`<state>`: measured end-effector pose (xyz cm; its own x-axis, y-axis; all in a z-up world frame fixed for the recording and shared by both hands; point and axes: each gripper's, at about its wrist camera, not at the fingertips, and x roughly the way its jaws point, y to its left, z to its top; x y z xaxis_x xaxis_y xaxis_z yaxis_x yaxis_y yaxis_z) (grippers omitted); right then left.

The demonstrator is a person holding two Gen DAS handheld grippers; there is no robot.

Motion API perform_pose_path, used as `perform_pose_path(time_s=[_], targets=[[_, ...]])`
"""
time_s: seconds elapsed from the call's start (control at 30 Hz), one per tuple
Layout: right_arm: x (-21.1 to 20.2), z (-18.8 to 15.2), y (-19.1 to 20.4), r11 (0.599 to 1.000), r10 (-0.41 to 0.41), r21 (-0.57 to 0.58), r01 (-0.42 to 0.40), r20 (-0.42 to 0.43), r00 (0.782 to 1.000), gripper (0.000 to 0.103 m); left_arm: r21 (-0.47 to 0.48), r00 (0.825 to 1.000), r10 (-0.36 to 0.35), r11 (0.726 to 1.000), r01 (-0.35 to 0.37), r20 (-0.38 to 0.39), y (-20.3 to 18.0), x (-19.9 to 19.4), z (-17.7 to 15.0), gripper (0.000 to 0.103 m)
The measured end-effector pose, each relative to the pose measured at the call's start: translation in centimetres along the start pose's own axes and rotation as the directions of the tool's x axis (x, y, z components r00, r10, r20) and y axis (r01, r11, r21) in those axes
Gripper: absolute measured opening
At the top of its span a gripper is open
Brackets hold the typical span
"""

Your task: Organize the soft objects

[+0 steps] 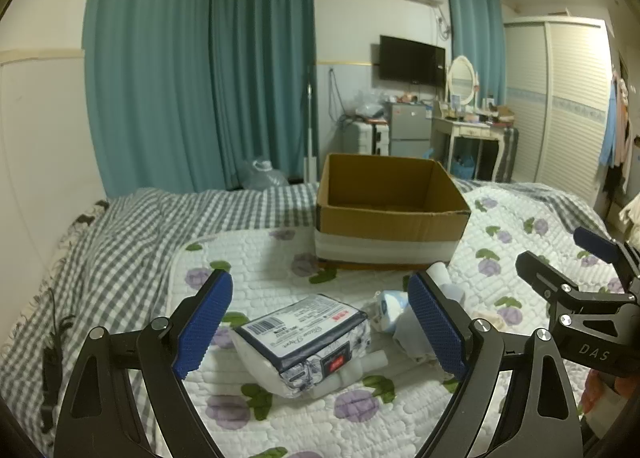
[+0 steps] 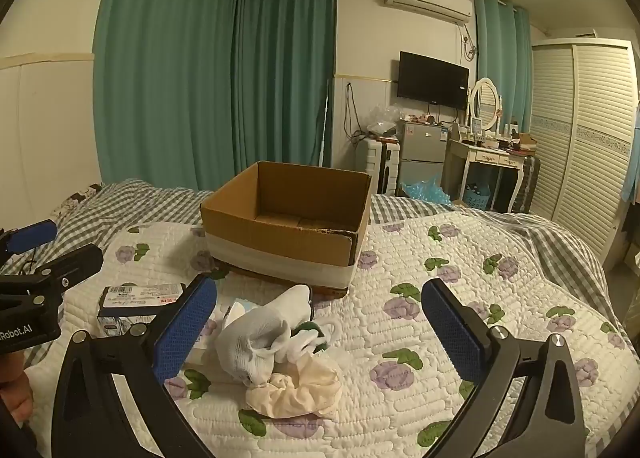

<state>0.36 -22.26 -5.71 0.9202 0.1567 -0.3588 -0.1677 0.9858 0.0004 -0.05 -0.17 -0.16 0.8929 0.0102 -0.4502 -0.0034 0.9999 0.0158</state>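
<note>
An open, empty cardboard box [image 1: 390,214] stands on the bed; it also shows in the right wrist view [image 2: 288,226]. A soft tissue pack [image 1: 306,342] with a barcode label lies between the fingers of my open left gripper [image 1: 320,330]; it appears in the right wrist view [image 2: 138,304] too. A white sock [image 2: 260,332] and a cream scrunchie [image 2: 296,388] lie in a heap between the fingers of my open right gripper [image 2: 320,338]. The heap's small white and blue items [image 1: 394,308] sit beside my left gripper's right finger.
The bed has a floral quilt [image 2: 460,298] over a grey checked sheet [image 1: 120,242]. My right gripper's body [image 1: 580,298] is at the right of the left view. Curtains, a fridge, a dressing table and a wardrobe stand beyond the bed.
</note>
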Motion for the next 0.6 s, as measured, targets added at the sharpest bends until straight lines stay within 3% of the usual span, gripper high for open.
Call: perform_pose_path(time_s=[0.6], targets=[[0.3, -0.17, 0.0, 1.0, -0.001, -0.001, 0.001, -0.004, 1.0, 0.103, -0.003, 1.0, 0.0, 1.0, 0.0, 0.0, 0.31, 0.05, 0.04, 0.091]])
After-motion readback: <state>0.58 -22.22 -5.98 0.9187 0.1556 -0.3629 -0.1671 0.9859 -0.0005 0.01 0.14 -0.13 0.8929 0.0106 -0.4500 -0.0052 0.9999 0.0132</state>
